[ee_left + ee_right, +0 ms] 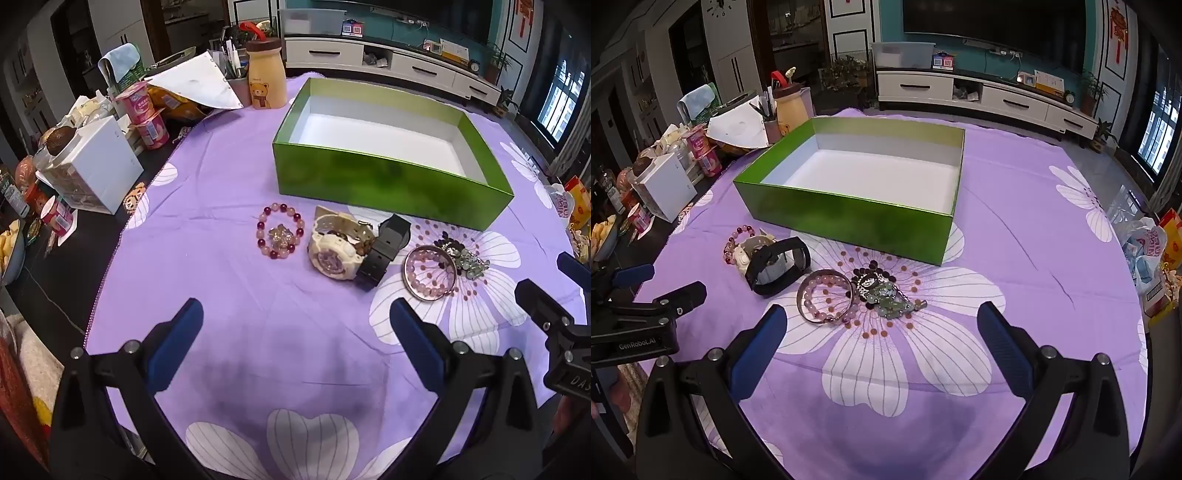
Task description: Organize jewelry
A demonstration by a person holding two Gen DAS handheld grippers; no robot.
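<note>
Purple flowered cloth [229, 206] covers the tabletop, and nothing has been sorted yet. A green box [384, 181] with a white inside sits open and empty toward the far edge. All the jewelry lies on the cloth just in front of the box's near wall: a pink and red bead bracelet [280, 230], a cream watch [334, 251] touching a black watch [386, 247], a metal bangle [430, 271] with pale pink beads [827, 301] lying inside it, and a tangle of green and dark beads [886, 291]. The left gripper [295, 325] and right gripper [882, 332] hover near the table's front edge, jaws spread wide, holding nothing. Every piece seems left to move.
</note>
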